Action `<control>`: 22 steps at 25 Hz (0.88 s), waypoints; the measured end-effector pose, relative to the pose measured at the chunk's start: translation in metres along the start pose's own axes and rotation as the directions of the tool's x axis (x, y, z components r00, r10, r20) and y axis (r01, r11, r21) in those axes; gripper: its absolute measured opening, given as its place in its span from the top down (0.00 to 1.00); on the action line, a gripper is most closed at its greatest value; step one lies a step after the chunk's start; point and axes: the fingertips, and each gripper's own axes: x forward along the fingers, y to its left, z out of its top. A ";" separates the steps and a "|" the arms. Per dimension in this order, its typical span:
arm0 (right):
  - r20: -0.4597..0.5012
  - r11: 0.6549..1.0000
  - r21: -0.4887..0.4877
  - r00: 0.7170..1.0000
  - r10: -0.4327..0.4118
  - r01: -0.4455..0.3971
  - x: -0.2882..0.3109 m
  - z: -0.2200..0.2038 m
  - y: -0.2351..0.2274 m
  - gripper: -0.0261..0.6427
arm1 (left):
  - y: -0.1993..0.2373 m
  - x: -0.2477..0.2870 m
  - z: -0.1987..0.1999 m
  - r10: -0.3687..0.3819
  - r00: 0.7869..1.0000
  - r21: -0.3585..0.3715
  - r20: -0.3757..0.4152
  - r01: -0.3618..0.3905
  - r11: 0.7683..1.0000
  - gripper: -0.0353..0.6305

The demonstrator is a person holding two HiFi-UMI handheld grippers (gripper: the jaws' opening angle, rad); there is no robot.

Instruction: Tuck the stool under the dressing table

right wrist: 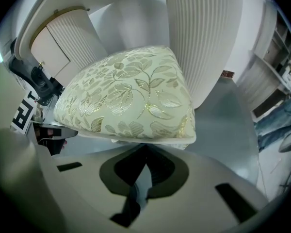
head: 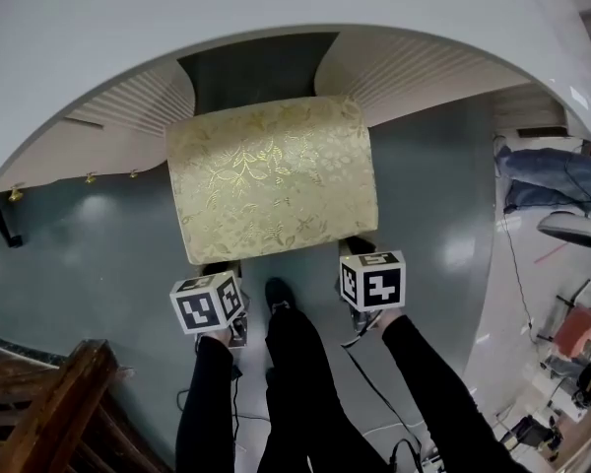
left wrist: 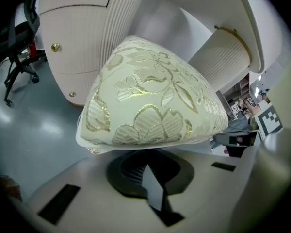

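A stool (head: pixel 271 175) with a gold floral cushion stands on the grey floor, its far edge just under the curved white dressing table (head: pixel 276 8), in the gap between the two fluted pedestals. My left gripper (head: pixel 223 265) is at the stool's near left corner and my right gripper (head: pixel 358 249) at its near right corner. In the left gripper view the cushion (left wrist: pixel 155 96) fills the space above the left gripper (left wrist: pixel 146 161), whose jaws stand together under its rim. The right gripper (right wrist: pixel 144 152) is likewise shut beneath the cushion (right wrist: pixel 131 91). The tips themselves are hidden by the rim.
A dark wooden piece of furniture (head: pixel 49 412) stands at the near left. A person's legs in jeans (head: pixel 557 180) and clutter are at the right. Cables (head: pixel 374 387) trail on the floor behind me. An office chair base (left wrist: pixel 17 67) is left of the drawers (left wrist: pixel 82 28).
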 end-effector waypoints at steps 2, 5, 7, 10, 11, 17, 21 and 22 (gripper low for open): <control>0.010 1.000 0.013 1.000 0.000 0.000 0.003 0.014 0.000 0.95 | -0.002 0.006 0.018 0.001 1.000 0.021 -0.002 -0.001 1.000 0.94; 0.022 1.000 0.026 1.000 -0.004 0.003 0.010 0.037 0.003 0.95 | 0.000 0.011 0.047 0.007 1.000 0.068 0.007 -0.008 0.998 0.94; 0.029 1.000 0.029 1.000 -0.003 0.002 0.013 0.046 0.006 0.95 | 0.002 0.013 0.059 0.007 1.000 0.089 0.017 -0.008 0.996 0.94; 0.040 1.000 0.024 0.999 -0.002 0.001 0.015 0.055 0.007 0.95 | 0.002 0.015 0.070 0.004 1.000 0.103 0.031 -0.007 0.995 0.94; 0.045 1.000 0.020 0.999 -0.001 0.000 0.016 0.058 0.007 0.95 | 0.002 0.016 0.073 0.006 0.999 0.106 0.033 -0.009 0.994 0.94; 0.042 0.999 0.027 0.999 -0.021 0.020 0.021 0.070 -0.003 0.95 | 0.002 0.023 0.084 0.005 0.999 0.101 0.035 -0.008 0.995 0.94; 0.033 0.998 0.055 0.999 -0.027 0.025 0.020 0.079 -0.009 0.95 | 0.001 0.024 0.092 0.007 0.999 0.106 0.034 -0.011 0.994 0.94; 0.033 0.998 0.058 0.999 -0.027 0.025 0.019 0.085 -0.012 0.95 | -0.001 0.025 0.097 0.006 0.999 0.105 0.033 -0.009 0.994 0.94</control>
